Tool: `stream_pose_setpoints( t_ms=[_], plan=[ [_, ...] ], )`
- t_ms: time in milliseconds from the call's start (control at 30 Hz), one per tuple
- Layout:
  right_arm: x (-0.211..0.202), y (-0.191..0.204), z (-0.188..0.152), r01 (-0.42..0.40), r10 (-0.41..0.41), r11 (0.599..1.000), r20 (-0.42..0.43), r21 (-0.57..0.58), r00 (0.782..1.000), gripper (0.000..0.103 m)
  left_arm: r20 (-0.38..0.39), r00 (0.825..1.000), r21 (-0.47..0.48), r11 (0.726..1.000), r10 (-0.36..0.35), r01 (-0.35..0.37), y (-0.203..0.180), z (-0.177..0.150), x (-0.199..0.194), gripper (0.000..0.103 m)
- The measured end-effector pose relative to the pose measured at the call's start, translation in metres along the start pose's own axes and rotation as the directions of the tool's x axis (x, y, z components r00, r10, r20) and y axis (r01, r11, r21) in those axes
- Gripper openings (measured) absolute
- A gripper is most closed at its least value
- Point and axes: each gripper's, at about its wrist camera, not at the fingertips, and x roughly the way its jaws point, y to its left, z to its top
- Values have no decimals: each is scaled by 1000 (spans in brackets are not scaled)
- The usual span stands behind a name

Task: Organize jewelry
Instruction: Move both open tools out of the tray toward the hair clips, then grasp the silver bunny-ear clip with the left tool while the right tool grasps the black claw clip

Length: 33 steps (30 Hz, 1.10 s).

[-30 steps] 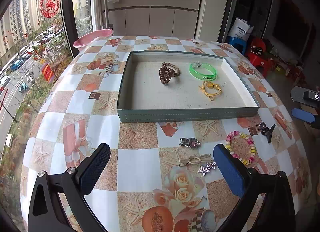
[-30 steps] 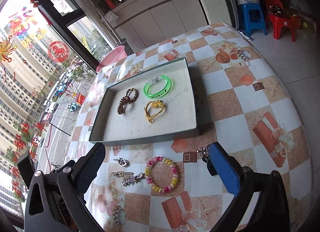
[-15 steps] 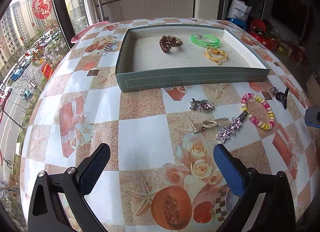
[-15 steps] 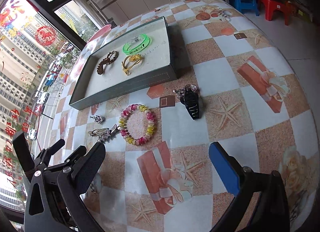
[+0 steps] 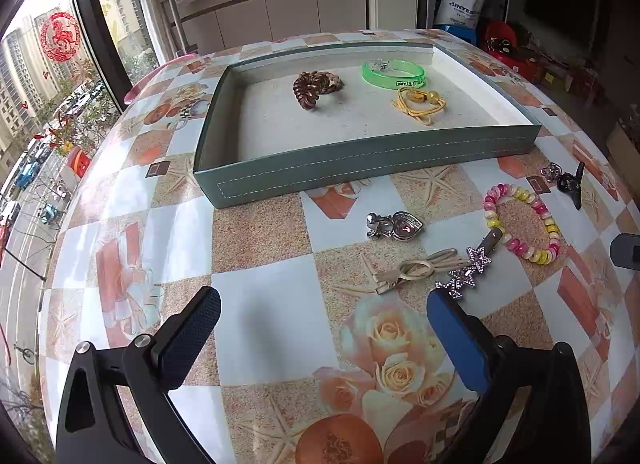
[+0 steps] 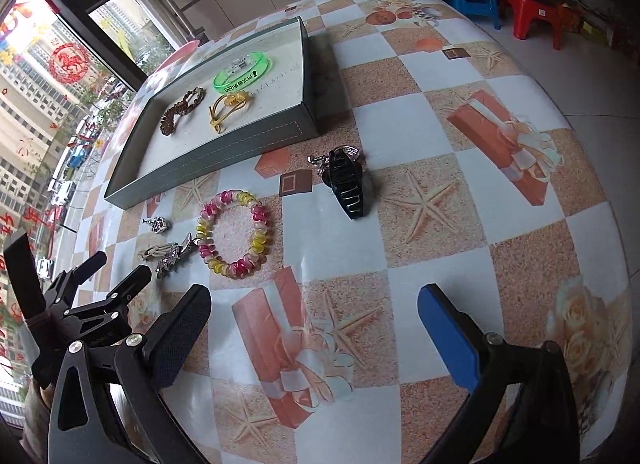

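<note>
Both claws gape wide and empty; the left claw [image 5: 322,340] is nearer the star hair clip [image 5: 466,270], which lies on the surface [image 5: 260,304] ahead-right of it, long axis slanting toward the beaded bracelet [image 5: 520,223], outside the tray [image 5: 360,161]

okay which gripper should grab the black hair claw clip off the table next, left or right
Right, probably. The black claw clip lies ahead of the open right gripper, between its fingers' line. From the open left gripper it sits far to the right, past the beaded bracelet.
</note>
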Motion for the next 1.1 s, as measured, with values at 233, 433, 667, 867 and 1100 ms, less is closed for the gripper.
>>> stream_pose_setpoints(
  t_ms=[233,433,667,867,1100],
  plan=[
    [6,1,-1,10,-10,1000,-9,2,1000,103,-6,1000,48,999,-16,17,-11,5,7,103],
    [12,5,4,51,-52,999,-4,-17,999,103,2,1000,72,997,-28,28,-18,7,5,103],
    [13,-2,17,73,-74,997,17,8,997,103,4,999,93,994,-53,53,-25,10,3,93],
    [19,-5,28,82,-82,997,21,4,996,102,6,996,137,987,-88,86,-37,14,1,80],
    [27,0,40,121,-119,992,36,-38,992,91,-12,993,164,980,-115,115,-51,19,2,62]
  ],
)
